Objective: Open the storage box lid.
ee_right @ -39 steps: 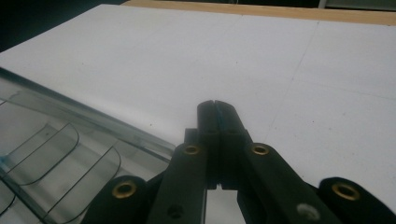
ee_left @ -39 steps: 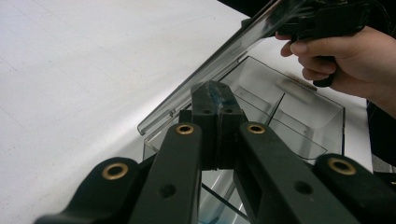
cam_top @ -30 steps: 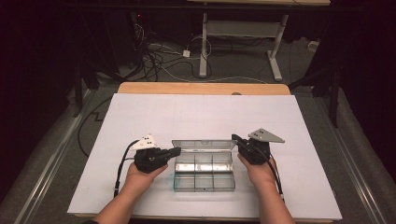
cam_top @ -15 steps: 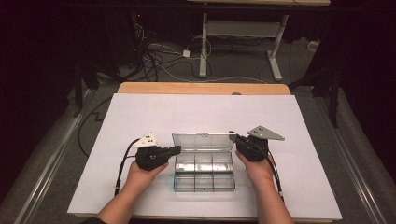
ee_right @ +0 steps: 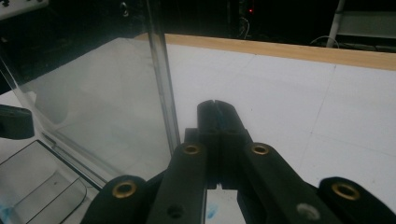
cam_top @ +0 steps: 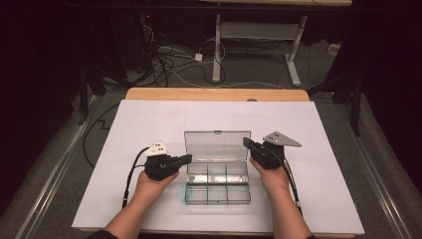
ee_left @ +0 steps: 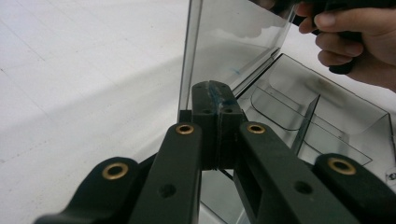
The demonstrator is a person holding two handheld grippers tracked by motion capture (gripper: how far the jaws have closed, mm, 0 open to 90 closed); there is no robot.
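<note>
A clear plastic box (cam_top: 217, 181) sits at lower centre of the high view on the white table cover (cam_top: 149, 119), its lid (cam_top: 216, 145) standing up at the far side, hinge line running left-right across the frame. The box's long axis is also left-right, with a row of empty compartments along the front. The left gripper (cam_top: 185, 159) comes in from the left of the box at about hinge height; the right gripper (cam_top: 246, 143) comes in from the right, a little higher in the frame, at the lid's right edge. Both sets of jaws are closed with nothing between them. In the left gripper view the closed tip (ee_left: 215, 100) sits right at the lid's near vertical edge (ee_left: 187, 56), lid to the right of centre, box body at lower right. In the right gripper view the closed tip (ee_right: 217, 119) is just right of the lid's edge (ee_right: 161, 70), with the lid spreading off to the left. Contact with the lid is likely on both sides, though the glare on the clear plastic makes it hard to confirm. Both hands are about equally near, so any next push on the lid would go across its face, toward or away from the person.
</note>
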